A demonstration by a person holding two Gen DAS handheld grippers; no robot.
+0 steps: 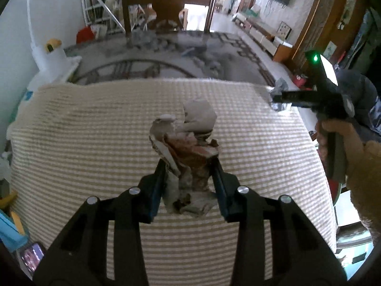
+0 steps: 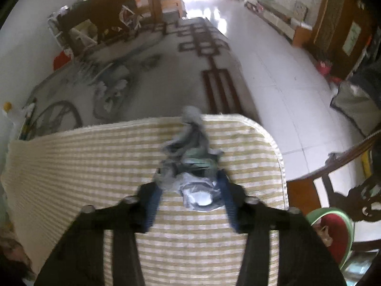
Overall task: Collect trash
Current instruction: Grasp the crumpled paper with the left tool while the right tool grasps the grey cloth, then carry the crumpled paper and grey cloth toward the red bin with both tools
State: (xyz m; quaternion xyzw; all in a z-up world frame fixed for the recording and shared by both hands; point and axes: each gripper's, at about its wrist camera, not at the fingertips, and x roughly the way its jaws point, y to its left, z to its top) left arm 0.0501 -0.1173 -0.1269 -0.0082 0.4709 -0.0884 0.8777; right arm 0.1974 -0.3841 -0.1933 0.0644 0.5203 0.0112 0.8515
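Note:
My left gripper (image 1: 189,164) is shut on a crumpled brown and white paper wad (image 1: 185,157) and holds it over the striped cloth (image 1: 95,143). My right gripper (image 2: 189,178) is shut on a crumpled silver-grey foil wrapper (image 2: 190,162) near the cloth's far right corner. In the left wrist view the right gripper (image 1: 276,97) shows at the right with the foil wrapper (image 1: 281,88) in its fingers, held by a hand.
The striped cloth (image 2: 71,166) covers a table. A wooden chair (image 1: 166,7) stands behind a patterned rug (image 2: 166,71). A carved chair (image 2: 345,186) and a red bin with a green rim (image 2: 333,233) are at the right. A phone (image 1: 31,257) lies at the lower left.

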